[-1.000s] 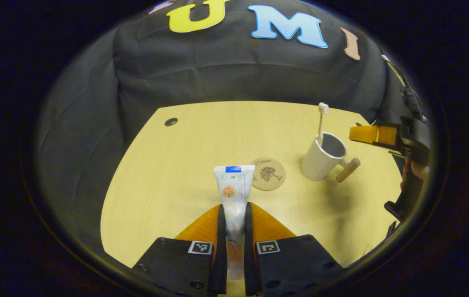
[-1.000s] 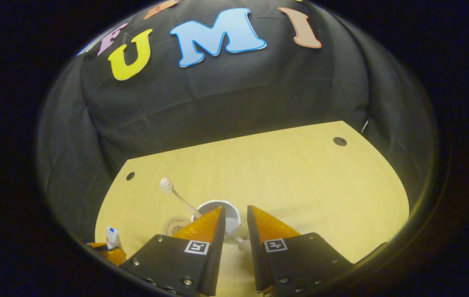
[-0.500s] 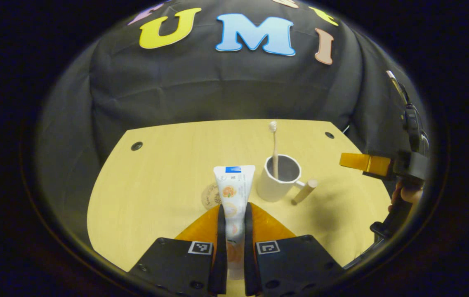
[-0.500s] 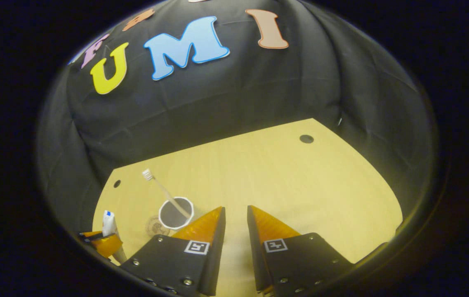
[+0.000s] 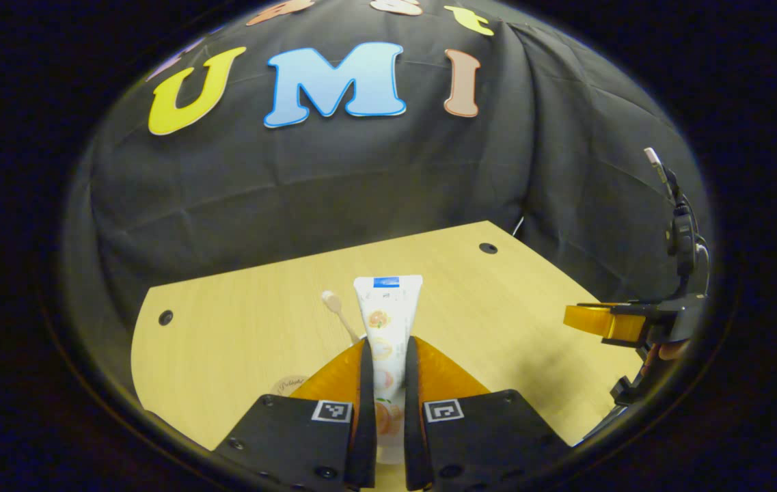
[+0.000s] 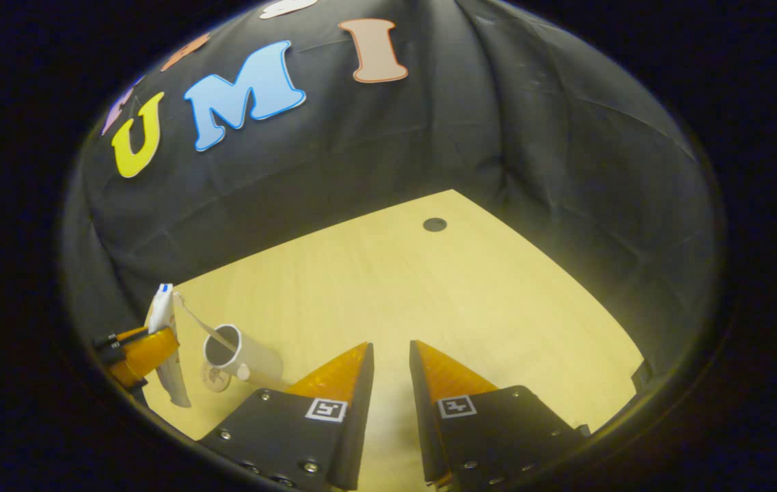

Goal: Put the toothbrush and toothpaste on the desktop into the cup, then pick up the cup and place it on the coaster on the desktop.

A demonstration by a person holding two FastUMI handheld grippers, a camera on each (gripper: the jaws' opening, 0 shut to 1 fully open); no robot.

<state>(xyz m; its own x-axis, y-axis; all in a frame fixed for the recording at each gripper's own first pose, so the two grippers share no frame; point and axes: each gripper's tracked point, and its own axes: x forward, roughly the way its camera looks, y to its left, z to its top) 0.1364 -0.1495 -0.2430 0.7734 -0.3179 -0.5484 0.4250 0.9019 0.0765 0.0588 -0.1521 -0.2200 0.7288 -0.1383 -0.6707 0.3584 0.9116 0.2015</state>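
My left gripper (image 5: 388, 344) is shut on a white toothpaste tube (image 5: 387, 307), which stands upright between the fingers. Just behind the left finger a wooden toothbrush (image 5: 335, 309) pokes up; the fingers hide what it stands in. In the right gripper view the white cup (image 6: 241, 353) stands on the table with the toothbrush (image 6: 191, 318) leaning in it. The left gripper (image 6: 139, 348) holds the toothpaste (image 6: 161, 309) off the table just left of the cup. The round cork coaster (image 6: 212, 376) lies beside the cup's base. My right gripper (image 6: 391, 355) is open and holds nothing.
The light wooden table (image 5: 251, 321) has small dark holes (image 5: 488, 248) near its far corners. The black cloth wall rises right behind it. The right gripper (image 5: 603, 321), with a hand behind it, hovers over the table's right edge. The coaster's edge (image 5: 289, 384) peeks out by the left finger.
My left gripper has carried the toothpaste rightward up to the cup, whose body is now hidden behind its fingers. The right gripper has drawn back to the right, away from the cup.
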